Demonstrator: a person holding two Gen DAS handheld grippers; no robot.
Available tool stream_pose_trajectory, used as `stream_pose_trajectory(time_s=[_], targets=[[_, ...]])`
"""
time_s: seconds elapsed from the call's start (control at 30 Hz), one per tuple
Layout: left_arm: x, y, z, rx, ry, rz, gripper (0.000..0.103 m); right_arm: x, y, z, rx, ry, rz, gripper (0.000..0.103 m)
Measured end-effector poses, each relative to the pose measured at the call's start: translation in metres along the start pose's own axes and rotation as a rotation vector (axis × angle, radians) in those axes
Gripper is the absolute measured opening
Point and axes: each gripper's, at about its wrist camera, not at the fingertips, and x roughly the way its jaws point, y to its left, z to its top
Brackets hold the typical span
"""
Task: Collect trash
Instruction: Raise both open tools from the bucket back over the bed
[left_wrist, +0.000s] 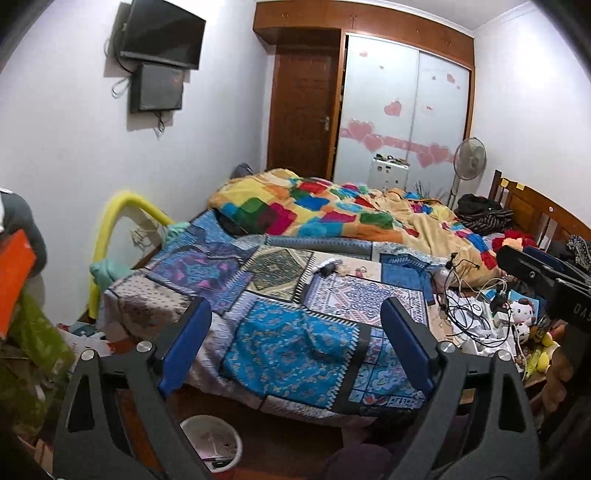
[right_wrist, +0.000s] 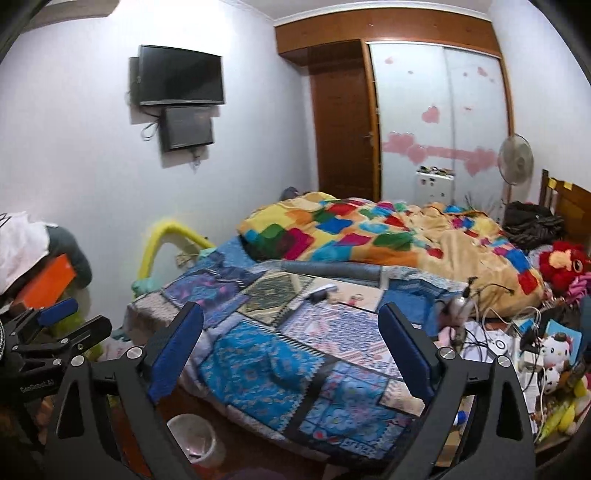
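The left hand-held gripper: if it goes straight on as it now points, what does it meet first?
Probably the patchwork bedspread. The left hand-held gripper is open with nothing between its fingers, and the blue-patterned cover fills the gap ahead. Nothing seems to stand before it, though depth is hard to judge here.

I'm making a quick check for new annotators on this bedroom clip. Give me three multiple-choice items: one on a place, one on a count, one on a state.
1. Where is the white waste bin?
A. On the bed
B. On the floor by the bed's near corner
C. Beside the wardrobe

2. How many dark screens hang on the wall?
A. One
B. Two
C. Three

3. How does the left hand-held gripper stand?
A. Open and empty
B. Shut on a wrapper
C. Shut on a cable

Key: 1 B, the bin sits on the floor under the patchwork cover. 2 B, a larger screen hangs above a smaller one. 3 A, the blue pads stand wide apart with only bedding behind them.
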Motion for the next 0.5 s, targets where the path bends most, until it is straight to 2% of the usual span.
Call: stream_pose_trajectory(time_s=[0.23,0.5], targets=[[0.065,-0.011,0.009,-0.011,0.070,-0.024,0.093,0.038,-0.045,0.001,0.035,0.067,-0.076,0.095],[0.150,-0.021,0.015,0.003,0.154,-0.050,0.093,0.099,-0.086,-0.007,0.089,0.189,-0.091,0.094]])
